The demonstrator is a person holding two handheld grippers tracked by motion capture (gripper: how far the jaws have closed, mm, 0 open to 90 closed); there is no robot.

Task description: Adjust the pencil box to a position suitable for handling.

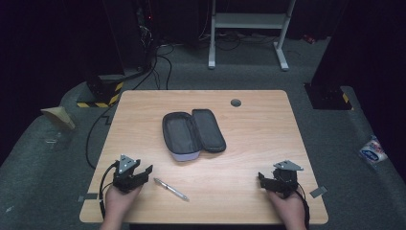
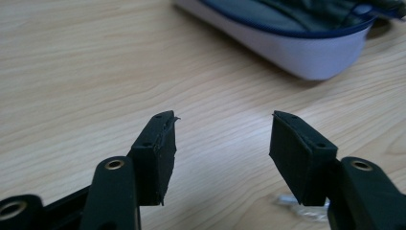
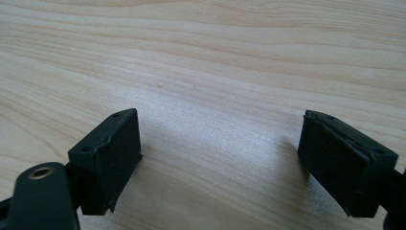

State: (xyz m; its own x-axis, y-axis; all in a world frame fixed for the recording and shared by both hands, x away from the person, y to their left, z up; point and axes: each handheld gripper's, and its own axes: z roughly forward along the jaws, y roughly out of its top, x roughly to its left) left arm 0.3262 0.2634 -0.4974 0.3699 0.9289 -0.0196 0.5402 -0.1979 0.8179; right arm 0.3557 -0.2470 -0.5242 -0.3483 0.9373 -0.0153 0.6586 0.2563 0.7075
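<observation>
Both tongs, left tongs (image 1: 142, 173) and right tongs (image 1: 264, 181), stand spread and empty, pen (image 1: 171, 189) still outside the open case (image 1: 191, 134).

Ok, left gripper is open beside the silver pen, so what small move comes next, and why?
Probably ease the left gripper right and down over the slim silver pen. Its jaws stand open with nothing between them, the pen lies loose on the wooden table just beside it, and the open dark zip case waits beyond.
</observation>
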